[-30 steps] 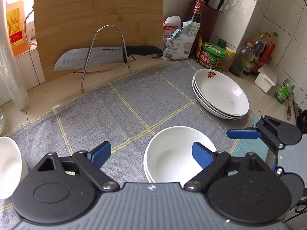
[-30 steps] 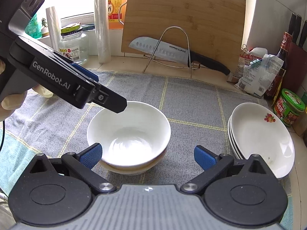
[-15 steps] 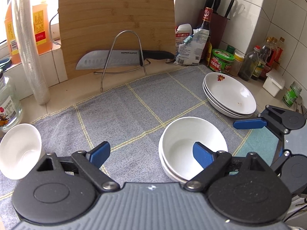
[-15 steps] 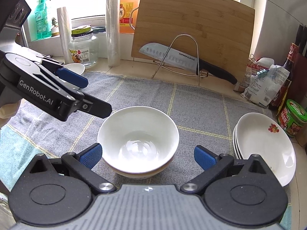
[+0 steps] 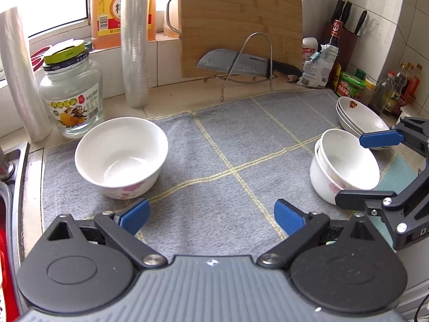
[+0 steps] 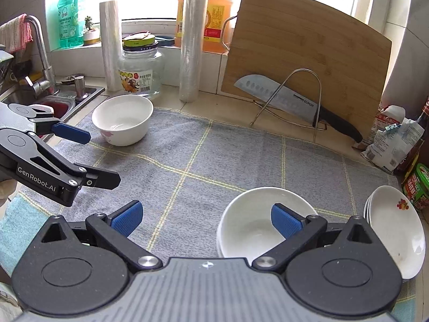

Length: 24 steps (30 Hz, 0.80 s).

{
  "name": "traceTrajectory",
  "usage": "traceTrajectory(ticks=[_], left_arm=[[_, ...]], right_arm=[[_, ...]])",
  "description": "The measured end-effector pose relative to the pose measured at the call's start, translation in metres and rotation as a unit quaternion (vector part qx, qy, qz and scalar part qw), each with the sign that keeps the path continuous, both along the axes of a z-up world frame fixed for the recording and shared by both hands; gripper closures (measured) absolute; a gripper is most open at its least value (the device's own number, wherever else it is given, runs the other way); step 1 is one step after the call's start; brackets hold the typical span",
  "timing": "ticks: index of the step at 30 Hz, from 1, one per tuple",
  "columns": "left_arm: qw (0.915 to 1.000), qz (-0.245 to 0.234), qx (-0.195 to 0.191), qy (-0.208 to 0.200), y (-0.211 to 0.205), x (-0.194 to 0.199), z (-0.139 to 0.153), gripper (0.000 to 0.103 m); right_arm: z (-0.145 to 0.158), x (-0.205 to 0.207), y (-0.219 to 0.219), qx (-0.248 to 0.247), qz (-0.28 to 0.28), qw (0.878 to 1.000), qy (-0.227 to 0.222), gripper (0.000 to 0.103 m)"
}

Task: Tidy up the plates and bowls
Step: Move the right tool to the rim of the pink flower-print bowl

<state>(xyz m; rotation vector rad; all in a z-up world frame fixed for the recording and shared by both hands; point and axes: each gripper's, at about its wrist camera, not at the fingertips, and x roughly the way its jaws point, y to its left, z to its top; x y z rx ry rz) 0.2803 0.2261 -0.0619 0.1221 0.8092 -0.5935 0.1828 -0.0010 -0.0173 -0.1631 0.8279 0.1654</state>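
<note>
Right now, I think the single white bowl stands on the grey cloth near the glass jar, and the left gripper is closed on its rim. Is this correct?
Not quite. The single white bowl does stand on the grey cloth near the glass jar, but the left gripper is open and holds nothing; its jaws have just been opening. The left wrist view shows this.

The left gripper [image 5: 211,216] is opening its jaws wider, nothing between them. The right gripper [image 6: 205,218] is gaping wide, empty too.
</note>
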Motion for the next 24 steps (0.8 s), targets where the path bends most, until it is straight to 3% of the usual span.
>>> traceTrajectory(ticks=[10,17,24], left_arm=[[0.9992,0.01,0.018,-0.035,0.049,0.021,-0.022,0.003],[0.9966,0.017,0.038,-0.072,0.051,0.034,-0.028,0.003],[0.9964,0.016,0.042,-0.072,0.047,0.054,-0.037,0.003]], right_arm=[[-0.005,0.019,0.069,-0.009,-0.012,1.0,0.011,0.0],[-0.005,0.053,0.083,-0.013,0.029,0.999,0.01,0.0],[-0.013,0.095,0.093,0.003,0.063,0.998,0.02,0.0]])
